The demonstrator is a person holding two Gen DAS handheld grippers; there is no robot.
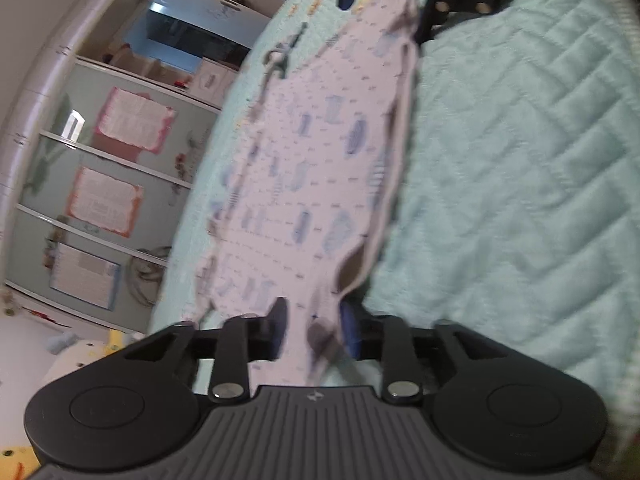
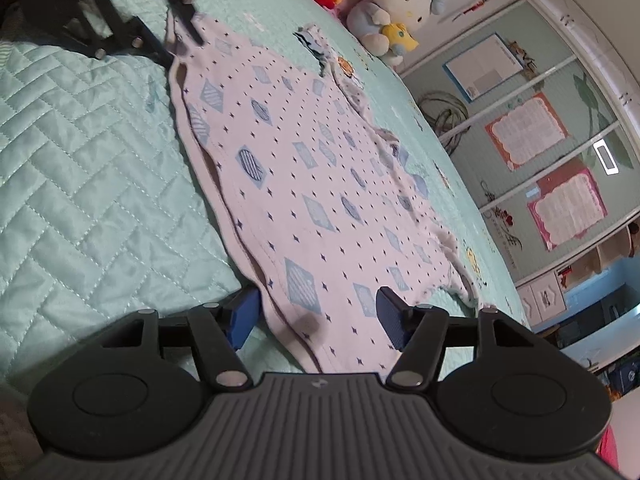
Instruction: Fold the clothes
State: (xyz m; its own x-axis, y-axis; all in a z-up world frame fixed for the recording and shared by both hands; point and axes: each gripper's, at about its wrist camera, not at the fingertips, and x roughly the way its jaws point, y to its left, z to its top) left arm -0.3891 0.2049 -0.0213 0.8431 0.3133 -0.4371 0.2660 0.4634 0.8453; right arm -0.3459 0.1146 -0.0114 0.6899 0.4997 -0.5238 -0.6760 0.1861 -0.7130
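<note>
A white garment (image 2: 304,184) printed with blue diamonds and small dots lies stretched along a teal quilted bed (image 2: 80,152). In the blurred left wrist view, my left gripper (image 1: 314,326) has its blue pads drawn in on one end of the garment (image 1: 312,168), and that edge is lifted off the quilt. The right wrist view shows this gripper (image 2: 178,42) pinching the far corner. My right gripper (image 2: 316,316) is open, its fingers astride the near hem, which lies flat between them. From the left wrist view it appears at the garment's far end (image 1: 384,4).
Plush toys (image 2: 396,4) sit at the head of the bed. A small blue cloth item (image 2: 314,46) lies beside the garment. A wardrobe with papers stuck on its doors (image 2: 532,132) stands past the bed's far side. Open quilt (image 1: 520,168) lies on the other side.
</note>
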